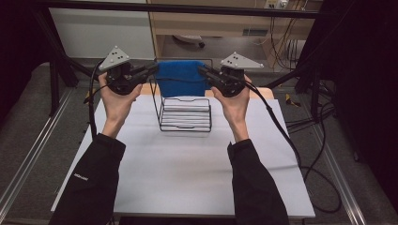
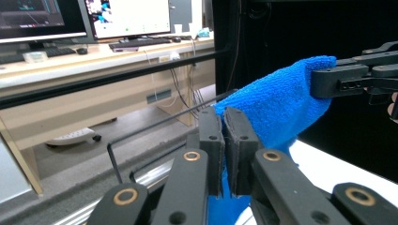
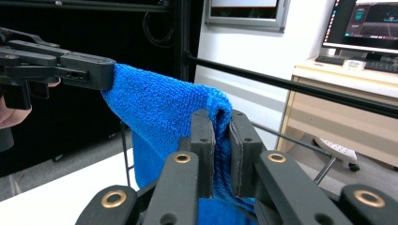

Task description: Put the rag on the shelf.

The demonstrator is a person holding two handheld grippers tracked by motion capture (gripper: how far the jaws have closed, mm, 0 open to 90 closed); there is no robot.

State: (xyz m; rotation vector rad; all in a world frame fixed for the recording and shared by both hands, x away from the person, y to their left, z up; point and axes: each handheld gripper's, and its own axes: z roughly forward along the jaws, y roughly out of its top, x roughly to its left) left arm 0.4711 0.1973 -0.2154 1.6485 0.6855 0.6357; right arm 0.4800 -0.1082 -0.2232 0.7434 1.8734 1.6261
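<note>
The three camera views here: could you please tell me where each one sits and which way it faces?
High view: above the person's side, looking forward and down on the table; both forearms, hands, left claw and right claw show.
Left gripper view: rides the left claw, facing the desk with monitors.
Right gripper view: rides the right claw, facing across the rack.
Shared: all three show the blue cloth, pinched at both ends.

Blue cloth [image 1: 182, 77] stretched between left gripper [image 1: 151, 70] and right gripper [image 1: 204, 71], above wire rack [image 1: 185, 114]
</note>
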